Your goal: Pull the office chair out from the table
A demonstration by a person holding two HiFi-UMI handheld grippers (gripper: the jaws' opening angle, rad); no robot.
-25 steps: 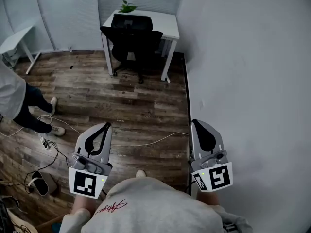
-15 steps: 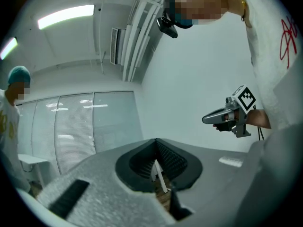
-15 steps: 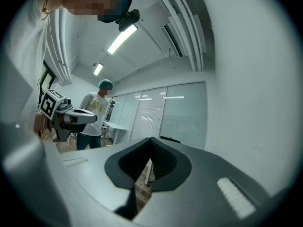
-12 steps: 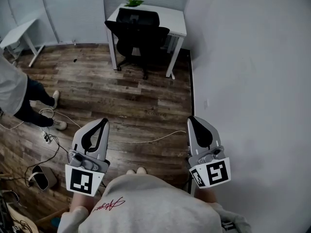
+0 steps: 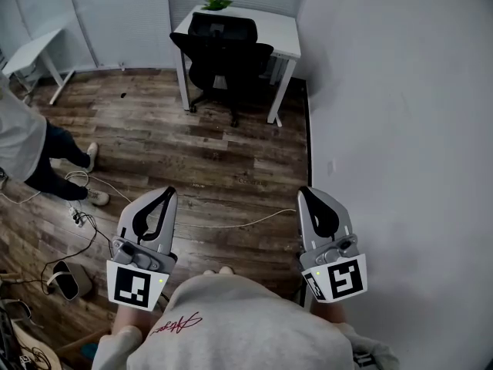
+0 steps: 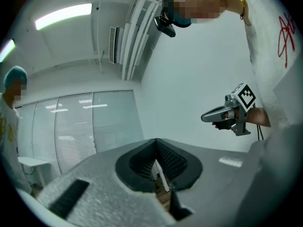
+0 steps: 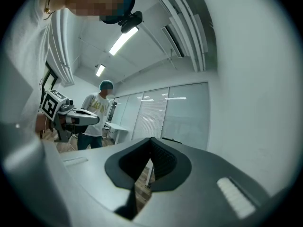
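Little changed in 1 s: left gripper and right gripper stay closed, empty, near; office chair still tucked under far bench, well apart, so approach unfinished.

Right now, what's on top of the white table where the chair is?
A green plant shows at the back edge of the table. The backrest of the office chair covers the middle of the tabletop, so anything there is hidden.

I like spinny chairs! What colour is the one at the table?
Black; the office chair shows best in the head view.
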